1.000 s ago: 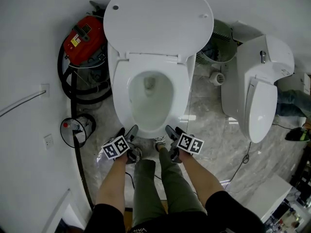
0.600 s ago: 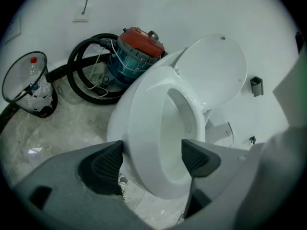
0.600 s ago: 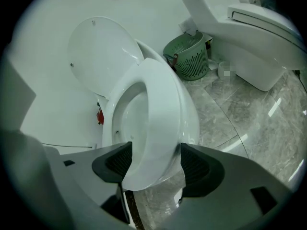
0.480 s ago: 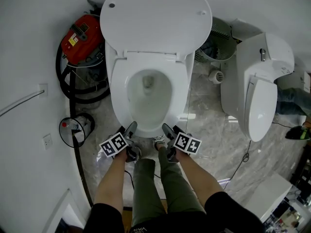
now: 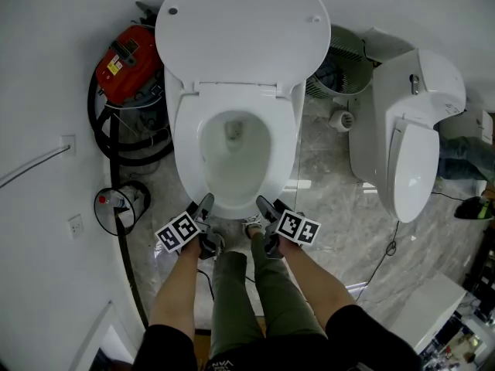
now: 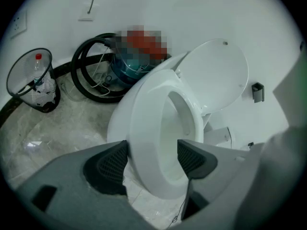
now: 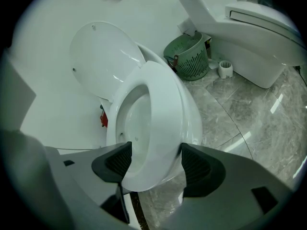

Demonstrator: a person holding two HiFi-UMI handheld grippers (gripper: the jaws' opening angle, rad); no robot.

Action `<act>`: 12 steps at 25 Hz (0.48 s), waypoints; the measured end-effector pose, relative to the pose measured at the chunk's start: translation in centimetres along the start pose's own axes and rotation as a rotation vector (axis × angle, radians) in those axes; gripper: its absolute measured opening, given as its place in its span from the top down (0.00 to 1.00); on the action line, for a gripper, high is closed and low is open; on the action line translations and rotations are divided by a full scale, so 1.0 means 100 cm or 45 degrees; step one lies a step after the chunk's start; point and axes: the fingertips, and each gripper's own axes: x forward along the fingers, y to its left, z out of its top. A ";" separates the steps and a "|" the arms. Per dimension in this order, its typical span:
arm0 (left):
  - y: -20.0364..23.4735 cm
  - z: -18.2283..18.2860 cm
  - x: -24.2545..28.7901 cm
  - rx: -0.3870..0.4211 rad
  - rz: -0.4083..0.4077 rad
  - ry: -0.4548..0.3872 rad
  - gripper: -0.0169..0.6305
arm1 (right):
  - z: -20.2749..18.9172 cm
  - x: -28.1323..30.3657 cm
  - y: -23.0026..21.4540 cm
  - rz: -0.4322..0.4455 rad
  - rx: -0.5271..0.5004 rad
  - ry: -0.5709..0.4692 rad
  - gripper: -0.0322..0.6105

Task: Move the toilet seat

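The white toilet seat lies down on the bowl, and its lid stands raised against the wall. My left gripper is at the seat's front left and my right gripper at its front right. In the left gripper view the seat's front rim sits between the jaws of the left gripper. These jaws have just been closing, and I see no firm press on the rim. In the right gripper view the right gripper straddles the rim the same way, its pads close on both sides.
A red vacuum with a black hose sits left of the toilet, above a wire wastebasket. To the right are a green basket and a second toilet. The person's legs stand just behind the grippers.
Both grippers have crept forward to the front rim of the seat. The left gripper has rolled slightly. The seat and lid have not moved.
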 end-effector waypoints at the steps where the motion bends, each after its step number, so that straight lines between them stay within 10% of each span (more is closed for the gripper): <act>1: -0.001 0.000 -0.002 -0.001 -0.004 -0.002 0.47 | 0.000 -0.002 0.001 0.006 0.004 0.001 0.47; 12: -0.036 0.011 -0.040 -0.016 -0.098 -0.051 0.47 | 0.011 -0.042 0.033 0.110 0.006 -0.002 0.46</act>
